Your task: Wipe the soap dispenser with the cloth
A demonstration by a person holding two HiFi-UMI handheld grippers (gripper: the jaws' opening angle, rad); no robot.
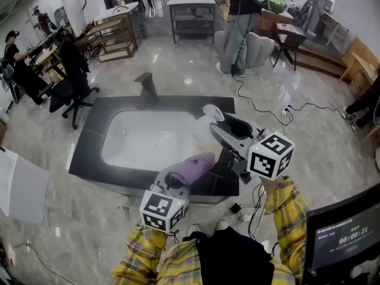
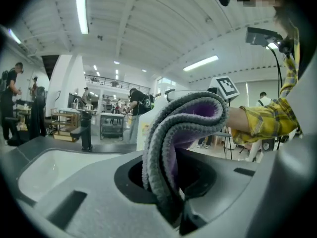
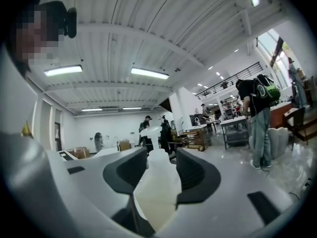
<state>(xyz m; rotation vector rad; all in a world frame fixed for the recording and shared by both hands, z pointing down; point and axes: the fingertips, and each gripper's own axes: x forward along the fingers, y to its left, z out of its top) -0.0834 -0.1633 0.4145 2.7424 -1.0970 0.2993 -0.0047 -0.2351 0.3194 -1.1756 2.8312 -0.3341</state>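
Note:
In the head view my right gripper (image 1: 221,127) is shut on the white soap dispenser (image 1: 206,125) and holds it above the right end of the sink; the pump head points up and left. The right gripper view shows the bottle (image 3: 157,192) pinched between both pads of that gripper (image 3: 161,175). My left gripper (image 1: 177,180) is shut on a folded cloth (image 1: 196,166), grey outside and purple inside, just below and left of the dispenser. In the left gripper view the cloth (image 2: 181,133) arches out of the gripper (image 2: 171,175), with the white bottle (image 2: 148,125) close behind it.
A black counter (image 1: 95,114) holds a white sink basin (image 1: 148,138) with a black faucet (image 1: 146,89) at its far edge. A person stands behind by a metal table (image 1: 191,13). Others sit at desks at left. Cables (image 1: 261,105) cross the floor; a monitor (image 1: 347,236) is at lower right.

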